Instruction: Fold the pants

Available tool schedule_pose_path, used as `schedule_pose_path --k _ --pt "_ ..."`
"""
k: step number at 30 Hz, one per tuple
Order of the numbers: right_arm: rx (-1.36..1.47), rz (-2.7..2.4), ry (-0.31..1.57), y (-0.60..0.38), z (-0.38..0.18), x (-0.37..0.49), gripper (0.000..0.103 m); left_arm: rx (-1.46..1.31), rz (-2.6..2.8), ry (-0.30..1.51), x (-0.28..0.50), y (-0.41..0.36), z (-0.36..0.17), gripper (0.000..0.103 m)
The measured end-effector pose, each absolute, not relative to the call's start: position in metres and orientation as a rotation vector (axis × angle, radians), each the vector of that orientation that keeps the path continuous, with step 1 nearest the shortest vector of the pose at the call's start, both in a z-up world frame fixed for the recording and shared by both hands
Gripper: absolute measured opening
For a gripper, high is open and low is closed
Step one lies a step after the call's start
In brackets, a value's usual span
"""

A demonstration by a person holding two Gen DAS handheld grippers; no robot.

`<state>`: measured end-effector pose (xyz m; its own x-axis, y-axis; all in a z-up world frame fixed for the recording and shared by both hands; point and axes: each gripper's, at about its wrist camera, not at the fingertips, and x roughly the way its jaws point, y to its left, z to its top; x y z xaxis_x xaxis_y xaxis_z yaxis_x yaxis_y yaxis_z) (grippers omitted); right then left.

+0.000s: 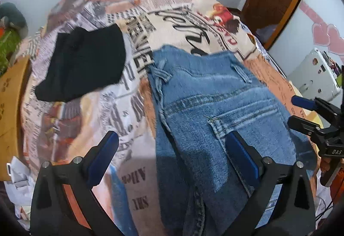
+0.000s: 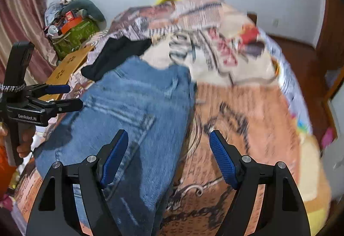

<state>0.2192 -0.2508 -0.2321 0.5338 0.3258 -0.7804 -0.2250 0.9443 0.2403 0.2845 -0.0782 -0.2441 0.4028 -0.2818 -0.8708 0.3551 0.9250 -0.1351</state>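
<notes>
On the bed, at the far left, a black garment [image 1: 81,64] lies crumpled on the newspaper-print bedspread [image 1: 133,89], well apart from my work; I judge it is either waiting its turn or already put aside.

Next comes my left tongs [image 1: 172,158], released, fingers spread wide with nothing between them. They hover over the left edge of the jeans [image 1: 215,107], one finger above the bedspread and the other above denim, which reads to me as lining up to take that side seam.

At the middle, the jeans lie flat on the bed with the back side up: a back pocket, belt loops and the waistband all show, the waistband pointing away from me toward the far wall. They look doubled leg over leg into one long strip, though blur keeps me from being sure. Laid out lengthwise like this, they are placed for a fold across the length.

Further right, my right tongs [image 2: 168,158] are also released and carry nothing. Their left finger sits over the right edge of the denim, the right one over bare bedspread, so both tools bracket the strip from either side.
</notes>
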Motion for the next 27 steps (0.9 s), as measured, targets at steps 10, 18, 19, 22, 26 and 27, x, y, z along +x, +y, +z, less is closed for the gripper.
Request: schedule_pose_path --k 10,18,19,22,26,27 --pt "0.273 0.431 1.046 -0.259 -0.262 0.237 0.075 -0.051 -0.542 1.244 0.314 -0.087 -0.273 0.103" --pt "0.361 0.523 1.094 -0.258 -0.274 0.250 0.075 -0.135 -0.629 1.319 0.329 -0.091 -0.288 0.103" --pt "0.373 0.540 1.100 -0.256 -0.275 0.252 0.074 -0.131 -0.635 1.313 0.330 -0.093 -0.287 0.103" --pt "0.412 0.570 1.126 -0.251 -0.278 0.257 0.068 -0.108 -0.648 1.291 0.330 -0.100 -0.285 0.098" --pt "0.405 0.565 1.130 -0.248 -0.274 0.257 0.055 -0.097 -0.626 1.271 0.326 -0.103 -0.279 0.090" --pt "0.402 0.559 1.125 -0.248 -0.272 0.256 0.053 -0.090 -0.622 1.259 0.325 -0.103 -0.277 0.085"
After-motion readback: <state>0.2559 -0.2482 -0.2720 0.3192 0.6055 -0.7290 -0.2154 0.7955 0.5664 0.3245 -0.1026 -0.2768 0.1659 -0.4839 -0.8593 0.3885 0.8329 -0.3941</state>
